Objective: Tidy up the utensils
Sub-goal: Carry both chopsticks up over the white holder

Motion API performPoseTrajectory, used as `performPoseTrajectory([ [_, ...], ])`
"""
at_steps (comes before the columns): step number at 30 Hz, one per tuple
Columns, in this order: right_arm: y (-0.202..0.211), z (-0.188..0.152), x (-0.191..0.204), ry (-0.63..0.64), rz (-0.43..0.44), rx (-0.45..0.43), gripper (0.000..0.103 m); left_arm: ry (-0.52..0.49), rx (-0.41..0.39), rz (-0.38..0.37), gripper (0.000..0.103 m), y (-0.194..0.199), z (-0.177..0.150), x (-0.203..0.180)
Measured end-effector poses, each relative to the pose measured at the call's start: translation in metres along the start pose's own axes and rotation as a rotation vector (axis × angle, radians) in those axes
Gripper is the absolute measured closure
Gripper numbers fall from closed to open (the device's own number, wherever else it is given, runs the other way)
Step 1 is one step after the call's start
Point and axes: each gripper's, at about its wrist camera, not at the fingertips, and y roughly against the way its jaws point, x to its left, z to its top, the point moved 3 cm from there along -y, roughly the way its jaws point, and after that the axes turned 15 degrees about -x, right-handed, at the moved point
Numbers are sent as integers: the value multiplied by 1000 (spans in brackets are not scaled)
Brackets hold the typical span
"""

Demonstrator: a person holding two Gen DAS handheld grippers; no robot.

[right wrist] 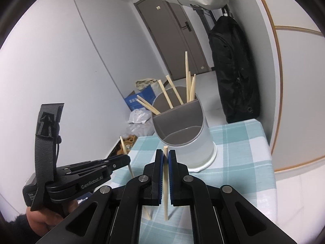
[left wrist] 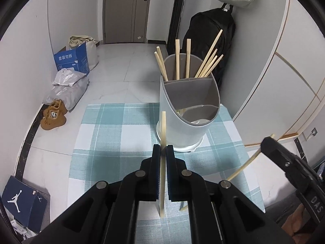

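Chopsticks of pale wood are the things being sorted. Nearest, the left gripper (left wrist: 163, 152) has its black jaws with blue pads closed on one pale wooden chopstick (left wrist: 163, 162), which stands almost upright between them, its ends sticking out above and below. The right gripper (right wrist: 166, 158) is likewise clamped on a second pale chopstick (right wrist: 166, 183), also near vertical. In the right wrist view a hand (right wrist: 43, 220) in a dark sleeve holds the left gripper at the lower left.

Both grippers hang over a table covered by a teal and white checked cloth (left wrist: 113, 138). Another chopstick end (left wrist: 183, 208) lies on the cloth just below the left gripper.

Beyond them, on the cloth's far right part, stands a tall grey oval plastic utensil holder (left wrist: 182, 130) with inner dividers. About nine chopsticks (left wrist: 207, 61) lean in its rear compartments; the front compartment holds none.

Farther off, a black backpack (left wrist: 205, 32) hangs against the wall, and a blue cardboard box (left wrist: 71, 59), grey plastic bags (left wrist: 67, 89) and tan boots (left wrist: 53, 113) sit on the pale tiled floor.
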Motion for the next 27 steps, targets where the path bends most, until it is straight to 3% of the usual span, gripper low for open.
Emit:
performPoseTrajectory([
  [8,0,9,4,-21,7,-19,99,-21,-30,-30,102,17,14,-3],
  [14,2,31,7,-21,6,-44,99,-19,-58,-46,102,28,41,-4],
  [27,2,149,8,-32,22,-175,99,2,-144,-75,102,39,134,-12],
])
